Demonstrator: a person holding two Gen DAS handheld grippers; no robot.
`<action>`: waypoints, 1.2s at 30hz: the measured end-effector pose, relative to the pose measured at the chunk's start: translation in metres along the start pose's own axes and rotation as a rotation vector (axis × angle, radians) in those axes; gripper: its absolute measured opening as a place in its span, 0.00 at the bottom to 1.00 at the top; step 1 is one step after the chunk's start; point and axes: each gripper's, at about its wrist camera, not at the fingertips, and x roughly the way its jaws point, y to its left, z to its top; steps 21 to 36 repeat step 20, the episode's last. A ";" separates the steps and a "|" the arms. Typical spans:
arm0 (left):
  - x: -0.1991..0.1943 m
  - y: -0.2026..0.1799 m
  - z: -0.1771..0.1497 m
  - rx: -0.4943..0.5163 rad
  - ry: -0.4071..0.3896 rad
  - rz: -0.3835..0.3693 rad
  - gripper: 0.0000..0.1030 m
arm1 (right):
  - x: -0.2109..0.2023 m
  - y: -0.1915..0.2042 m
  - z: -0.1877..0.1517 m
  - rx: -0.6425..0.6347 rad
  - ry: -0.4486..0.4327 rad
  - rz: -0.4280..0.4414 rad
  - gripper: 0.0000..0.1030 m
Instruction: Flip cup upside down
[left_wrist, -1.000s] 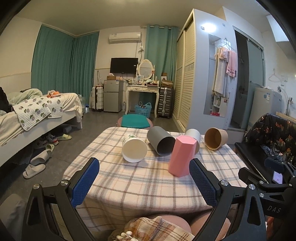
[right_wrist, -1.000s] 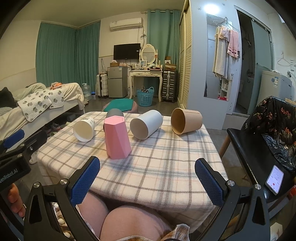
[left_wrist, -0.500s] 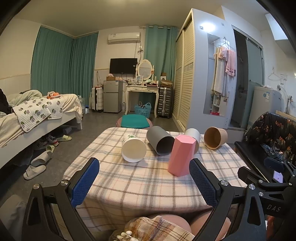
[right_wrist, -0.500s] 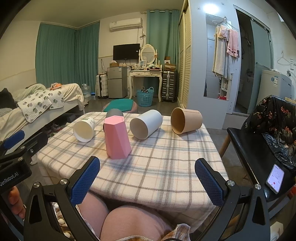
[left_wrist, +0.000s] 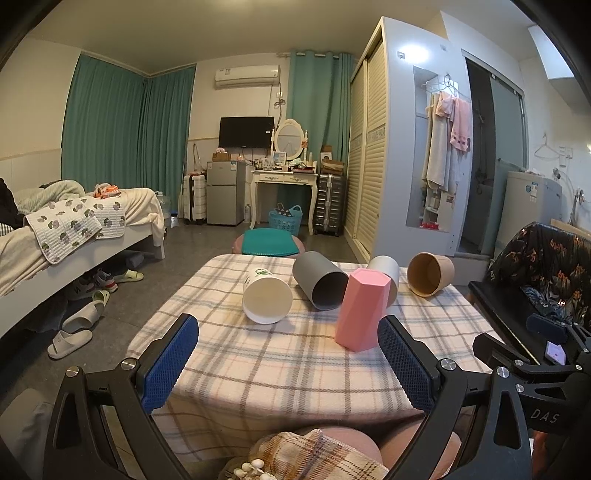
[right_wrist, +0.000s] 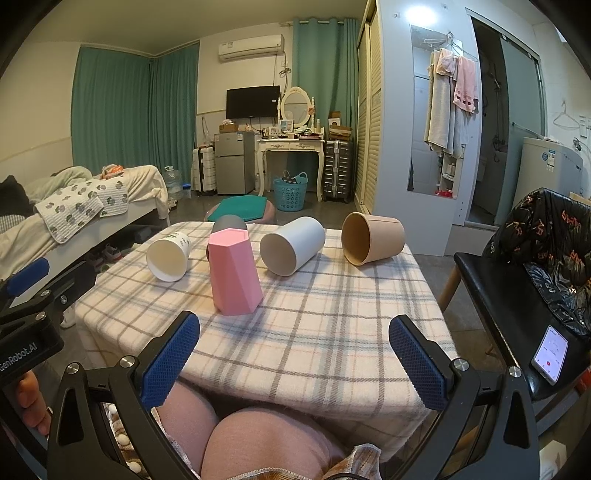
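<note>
Nothing has moved since a second ago. The pink cup (right_wrist: 234, 272) already stands mouth-down mid-table; four cups lie sideways toward the far edge. Both my left gripper (left_wrist: 288, 363) and right gripper (right_wrist: 295, 360) hang wide open, empty, off the near edge. Next I must reach a lying cup.

faceted cup (right_wrist: 234, 271) upright, mid-tabletop (right_wrist: 332, 332) | printed cup (right_wrist: 168, 255) on side, far-left corner | two cups (right_wrist: 291, 245) on sides behind and right | paper cup (right_wrist: 371, 238) on side, far-right corner
</note>
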 end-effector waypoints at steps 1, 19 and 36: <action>0.000 0.000 0.000 -0.001 0.000 0.001 0.98 | 0.000 0.000 0.000 0.000 0.001 0.000 1.00; -0.006 0.001 0.000 0.003 -0.017 0.003 0.98 | 0.000 0.000 -0.003 0.003 0.004 0.000 1.00; -0.006 0.001 0.000 0.004 -0.015 0.000 0.98 | 0.000 0.000 -0.003 0.003 0.004 0.000 1.00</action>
